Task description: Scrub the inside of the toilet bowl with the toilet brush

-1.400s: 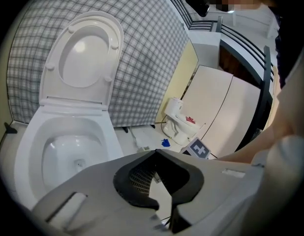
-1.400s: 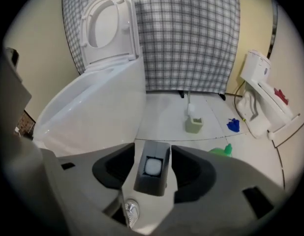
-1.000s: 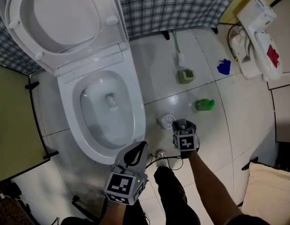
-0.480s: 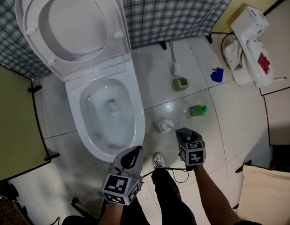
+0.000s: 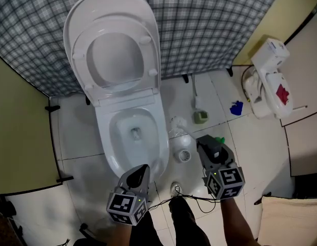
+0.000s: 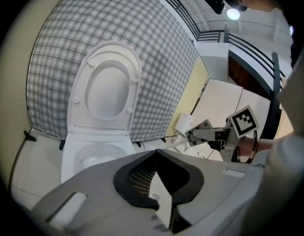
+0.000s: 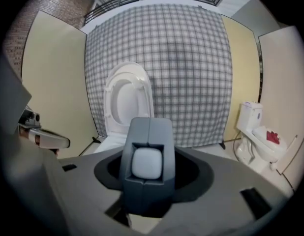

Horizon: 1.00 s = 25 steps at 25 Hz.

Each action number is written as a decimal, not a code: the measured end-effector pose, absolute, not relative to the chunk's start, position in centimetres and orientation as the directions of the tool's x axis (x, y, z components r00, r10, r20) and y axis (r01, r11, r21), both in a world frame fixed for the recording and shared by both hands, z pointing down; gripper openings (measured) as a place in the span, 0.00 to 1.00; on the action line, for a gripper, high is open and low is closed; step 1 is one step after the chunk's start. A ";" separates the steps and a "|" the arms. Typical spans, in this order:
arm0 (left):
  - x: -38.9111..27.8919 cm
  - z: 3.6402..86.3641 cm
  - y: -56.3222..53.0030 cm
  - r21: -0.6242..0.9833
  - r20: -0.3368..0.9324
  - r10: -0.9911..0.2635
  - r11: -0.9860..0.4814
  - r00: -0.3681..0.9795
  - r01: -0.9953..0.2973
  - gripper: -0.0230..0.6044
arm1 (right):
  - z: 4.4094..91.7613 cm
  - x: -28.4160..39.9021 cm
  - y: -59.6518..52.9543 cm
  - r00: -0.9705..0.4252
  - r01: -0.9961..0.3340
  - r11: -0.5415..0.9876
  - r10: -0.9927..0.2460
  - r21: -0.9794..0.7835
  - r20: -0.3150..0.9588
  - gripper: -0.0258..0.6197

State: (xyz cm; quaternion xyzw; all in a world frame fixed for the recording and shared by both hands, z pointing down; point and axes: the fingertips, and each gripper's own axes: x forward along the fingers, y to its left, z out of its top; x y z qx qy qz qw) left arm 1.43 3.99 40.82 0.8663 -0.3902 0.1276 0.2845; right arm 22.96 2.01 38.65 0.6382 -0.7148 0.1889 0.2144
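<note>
White toilet bowl point(image 5: 104, 142) stands open, seat and lid raised; white-bristled toilet brush point(image 5: 176, 125) hangs just beside its rim.

The person holds both arms forward and low, one hand-held gripper in each hand. The left hand-held gripper point(image 5: 140, 171) points ahead and somewhat downward. Its jaws meet at a pointed tip with nothing between them, and its marker cube point(image 5: 126, 207) sits at the near end, over the hand. The right hand-held gripper point(image 5: 209, 143) is beside it and well apart, tilted down at a similar slant, with its marker cube point(image 5: 225, 182) facing up. Its jaws stand wide and are clamped on the toilet brush handle point(image 7: 148, 163). The right forearm point(image 5: 236, 223) runs back towards the body, and little of the left arm shows.
</note>
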 end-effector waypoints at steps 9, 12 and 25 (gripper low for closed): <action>-3.7 38.8 1.9 0.374 0.432 -0.667 -0.480 0.607 -0.794 0.02 | 37.3 12.6 -3.6 -0.274 -0.956 0.290 -0.820 -0.048 0.502 0.39; -5.3 39.4 1.0 0.369 0.439 -0.683 -0.456 0.585 -0.810 0.02 | 39.3 9.7 -4.8 -0.320 -0.942 0.325 -0.793 -0.085 0.518 0.39; -7.8 44.6 -1.0 0.402 0.489 -0.658 -0.413 0.573 -0.817 0.02 | 51.3 7.6 -9.1 -0.242 -0.968 0.145 -0.763 -0.205 0.600 0.39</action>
